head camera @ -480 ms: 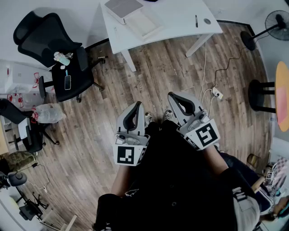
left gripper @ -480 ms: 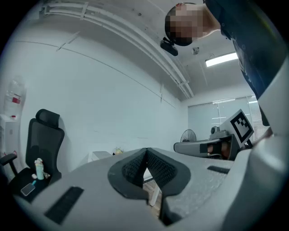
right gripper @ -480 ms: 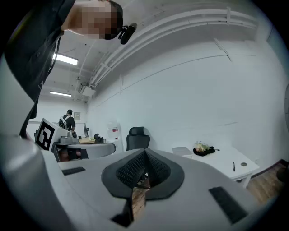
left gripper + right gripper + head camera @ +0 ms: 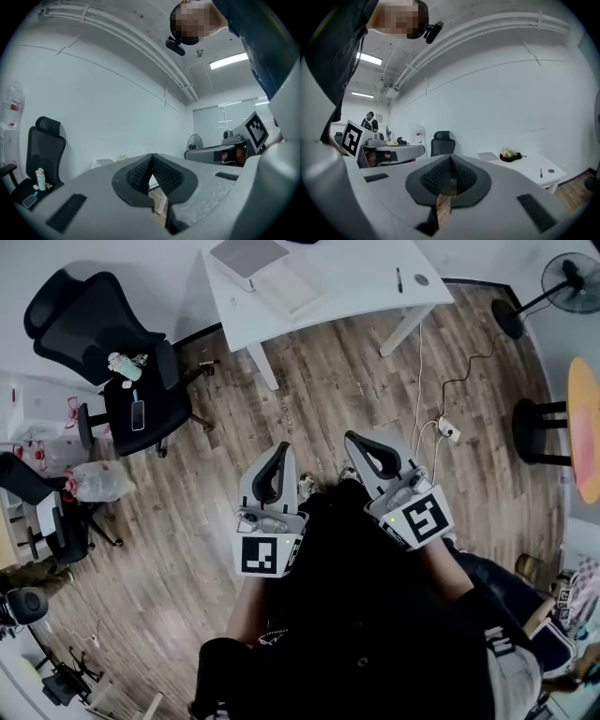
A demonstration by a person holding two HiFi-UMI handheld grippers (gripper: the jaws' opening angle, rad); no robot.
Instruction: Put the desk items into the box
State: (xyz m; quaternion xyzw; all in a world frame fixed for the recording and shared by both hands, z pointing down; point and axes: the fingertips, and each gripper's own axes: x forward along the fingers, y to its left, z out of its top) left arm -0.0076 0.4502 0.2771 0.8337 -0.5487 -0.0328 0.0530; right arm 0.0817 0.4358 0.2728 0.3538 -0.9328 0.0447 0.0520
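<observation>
A white desk stands well ahead of me across the wooden floor. It carries a grey-lidded box, an open white tray-like box, a pen and a small round item. The left gripper and the right gripper are held close to the body, far from the desk; both are shut with nothing in them. In the right gripper view the right gripper points toward the desk, the pen and a dark bowl-like item. The left gripper shows closed pads.
A black office chair with a phone and a bottle on its seat stands at the left. A power strip with cables lies on the floor at the right, near a black stool. A fan stands at the far right.
The view has shifted a little, so the desk sits slightly higher and further left in frame. Both grippers stay shut and hardly move.
</observation>
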